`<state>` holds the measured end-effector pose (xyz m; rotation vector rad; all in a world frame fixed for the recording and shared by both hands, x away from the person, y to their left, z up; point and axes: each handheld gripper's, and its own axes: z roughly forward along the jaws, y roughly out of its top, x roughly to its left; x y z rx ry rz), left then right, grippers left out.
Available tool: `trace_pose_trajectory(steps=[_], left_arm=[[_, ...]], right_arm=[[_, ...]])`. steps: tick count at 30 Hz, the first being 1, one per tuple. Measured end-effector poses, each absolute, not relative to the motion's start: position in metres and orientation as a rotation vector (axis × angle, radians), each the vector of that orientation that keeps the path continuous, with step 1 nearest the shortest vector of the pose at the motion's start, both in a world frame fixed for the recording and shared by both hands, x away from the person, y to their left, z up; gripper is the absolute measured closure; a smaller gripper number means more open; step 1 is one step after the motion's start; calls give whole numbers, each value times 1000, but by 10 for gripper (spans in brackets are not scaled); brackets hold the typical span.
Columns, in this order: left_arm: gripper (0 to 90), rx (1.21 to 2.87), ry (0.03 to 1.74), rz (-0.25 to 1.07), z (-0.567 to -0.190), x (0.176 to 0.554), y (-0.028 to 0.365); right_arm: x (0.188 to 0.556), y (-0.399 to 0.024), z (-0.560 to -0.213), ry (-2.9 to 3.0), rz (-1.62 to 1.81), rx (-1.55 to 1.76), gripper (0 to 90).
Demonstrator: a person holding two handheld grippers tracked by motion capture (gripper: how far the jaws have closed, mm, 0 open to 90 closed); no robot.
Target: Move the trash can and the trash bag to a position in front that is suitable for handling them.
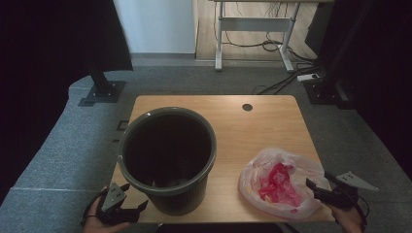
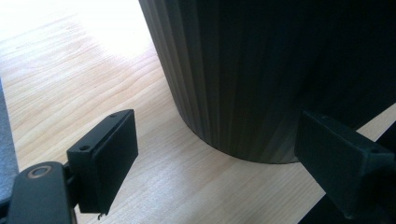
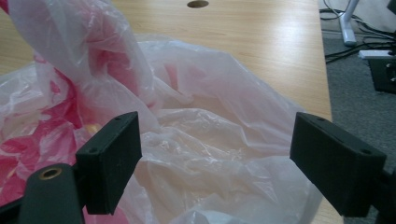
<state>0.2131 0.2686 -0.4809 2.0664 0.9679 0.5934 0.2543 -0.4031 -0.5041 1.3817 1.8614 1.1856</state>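
A dark green ribbed bin (image 1: 167, 158) stands upright on the left half of the wooden table (image 1: 262, 126); its inside is dark. A clear plastic bag (image 1: 282, 182) with red material inside lies at the table's front right. My left gripper (image 1: 133, 206) is open at the front left corner, its jaws level with the bin's base (image 2: 233, 93) and apart from it. My right gripper (image 1: 316, 187) is open at the bag's right edge. In the right gripper view the crumpled bag (image 3: 205, 140) lies just ahead of and below the wide jaws, not pinched.
A small round hole (image 1: 247, 107) marks the table's far side. Grey carpet surrounds the table. A white desk frame (image 1: 252, 34) with cables (image 1: 282, 82) on the floor stands beyond, and black stand bases (image 1: 102, 92) sit at both far corners.
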Motion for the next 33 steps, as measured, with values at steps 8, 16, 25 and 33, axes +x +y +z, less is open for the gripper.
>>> trace_pose_trajectory(steps=[8, 16, 25, 33], left_arm=[[126, 2051, 966, 595, -476, 209, 266], [121, 2051, 954, 593, -472, 202, 260], [118, 2050, 927, 596, -469, 193, 250], [118, 2050, 898, 598, -466, 191, 244]], right_arm=[[256, -402, -507, 1883, 1176, 1371, 161], [254, -406, -506, 1860, 1192, 1393, 161], [253, -401, -505, 1885, 1190, 1365, 161], [253, -402, -507, 1879, 1180, 1380, 161]])
